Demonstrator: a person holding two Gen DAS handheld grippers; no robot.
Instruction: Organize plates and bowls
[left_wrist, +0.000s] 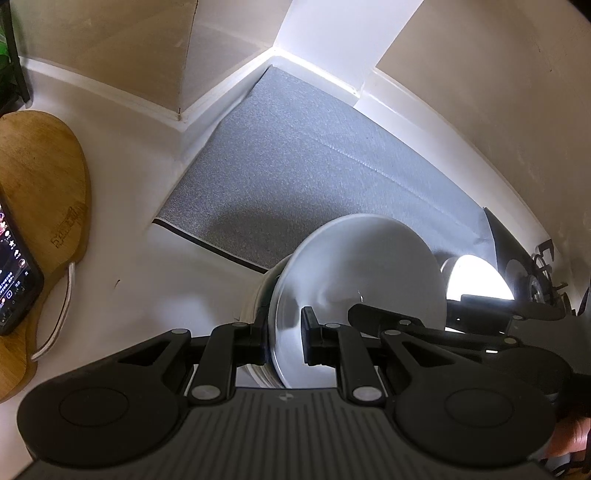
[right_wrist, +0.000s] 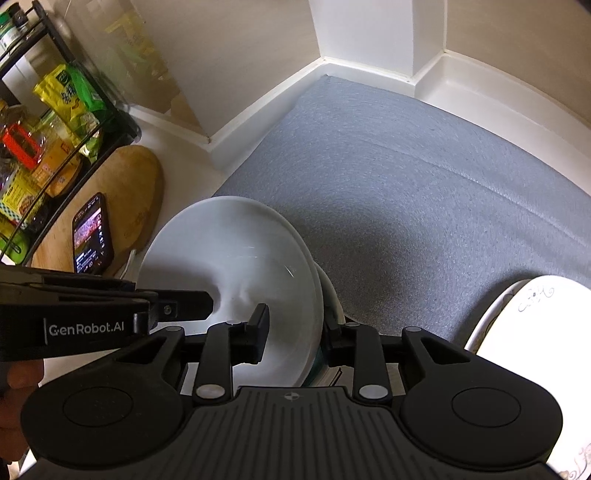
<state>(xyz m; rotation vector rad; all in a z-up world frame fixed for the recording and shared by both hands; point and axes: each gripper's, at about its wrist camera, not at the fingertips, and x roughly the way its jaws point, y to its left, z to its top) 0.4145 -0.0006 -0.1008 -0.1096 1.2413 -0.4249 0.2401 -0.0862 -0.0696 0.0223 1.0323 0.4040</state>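
Both grippers hold the same stack of white bowls (right_wrist: 236, 266), one on each side. The left gripper (left_wrist: 284, 338) is clamped on the left rim, one finger inside the top bowl and one outside the stack. The right gripper (right_wrist: 295, 334) is clamped on the right rim the same way. The stack is at the near edge of the gray mat (right_wrist: 406, 184), where the mat meets the white counter (left_wrist: 147, 288). I cannot tell if it rests there or hangs just above.

The bowls look smooth and slippery. If one hand pulls harder or lets go first, the stack could tip and the bowls could slide apart or break. The fingers pinch only the thin rims, so a quick move could make them slip.

The top bowl looks empty. To the right, close by, sits a patterned white dish (right_wrist: 535, 314). To the left, a phone (right_wrist: 92, 234) lies on a wooden board (left_wrist: 40, 177).
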